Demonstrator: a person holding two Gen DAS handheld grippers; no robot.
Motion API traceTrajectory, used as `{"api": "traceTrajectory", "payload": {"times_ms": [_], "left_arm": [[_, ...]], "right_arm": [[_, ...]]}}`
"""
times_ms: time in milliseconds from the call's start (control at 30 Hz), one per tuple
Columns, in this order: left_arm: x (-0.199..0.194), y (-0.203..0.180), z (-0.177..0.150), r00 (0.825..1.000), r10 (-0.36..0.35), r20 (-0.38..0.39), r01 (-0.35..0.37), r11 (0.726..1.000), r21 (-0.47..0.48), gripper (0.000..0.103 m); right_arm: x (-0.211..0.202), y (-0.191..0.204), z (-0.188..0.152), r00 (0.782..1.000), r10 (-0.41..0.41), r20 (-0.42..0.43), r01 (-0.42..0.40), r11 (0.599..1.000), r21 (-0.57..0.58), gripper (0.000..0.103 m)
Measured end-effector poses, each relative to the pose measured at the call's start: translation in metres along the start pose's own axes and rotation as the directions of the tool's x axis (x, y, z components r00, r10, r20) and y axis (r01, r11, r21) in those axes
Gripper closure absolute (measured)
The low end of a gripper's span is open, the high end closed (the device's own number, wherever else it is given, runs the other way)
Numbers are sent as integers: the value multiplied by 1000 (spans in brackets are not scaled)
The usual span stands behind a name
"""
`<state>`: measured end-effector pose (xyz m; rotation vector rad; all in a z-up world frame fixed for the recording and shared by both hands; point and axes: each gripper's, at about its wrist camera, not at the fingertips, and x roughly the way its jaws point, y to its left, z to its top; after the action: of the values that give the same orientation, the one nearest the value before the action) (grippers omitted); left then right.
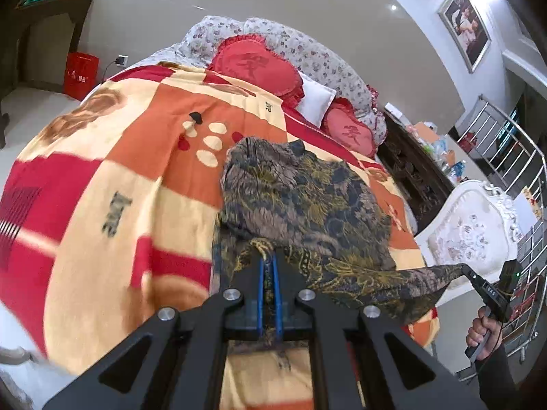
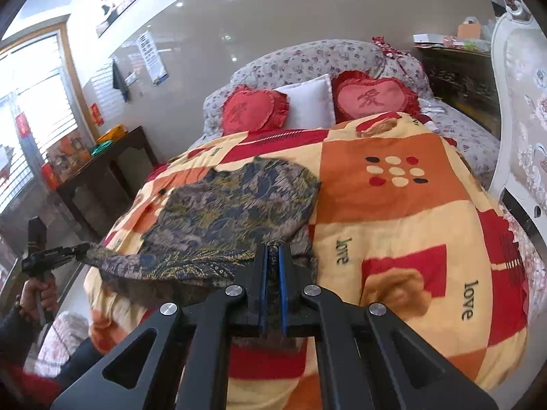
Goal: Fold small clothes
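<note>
I see a patchwork blanket point(image 2: 393, 212) in orange, red and cream over the bed — two red heart cushions point(image 2: 254, 111) flanking a white pillow point(image 2: 309, 104), a dark side table point(image 2: 106, 167) at the left.

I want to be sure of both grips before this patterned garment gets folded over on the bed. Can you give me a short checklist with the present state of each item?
1. Left tool shut on the garment: ok.
2. Right tool shut on the garment's near edge: ok.
3. Edge between the two tools stretched, not sagging: ok.
4. Rest of the garment lying flat on the blanket: not ok, far part is bunched.
5. Blanket beyond the garment free for the fold: ok.
6. Sleeves or hem lined up: cannot tell.
</note>
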<state>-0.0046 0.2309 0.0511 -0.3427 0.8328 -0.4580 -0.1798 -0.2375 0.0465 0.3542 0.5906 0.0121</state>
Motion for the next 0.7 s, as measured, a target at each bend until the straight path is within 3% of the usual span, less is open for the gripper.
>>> {"api": "traceTrajectory", "payload": {"times_ms": [167, 400, 700], "left_arm": [[53, -12, 48, 999, 45, -16, -44, 997, 58, 99], [114, -18, 97, 998, 68, -20, -66, 996, 67, 99], [159, 10, 134, 993, 114, -29, -114, 993, 6, 99]], "right_arm": [[45, -15, 20, 997, -73, -10, 74, 997, 38, 83], [109, -43, 62, 985, -170, -33, 172, 981, 90, 83], [171, -46, 100, 980, -188, -64, 192, 978, 79, 83]]}}
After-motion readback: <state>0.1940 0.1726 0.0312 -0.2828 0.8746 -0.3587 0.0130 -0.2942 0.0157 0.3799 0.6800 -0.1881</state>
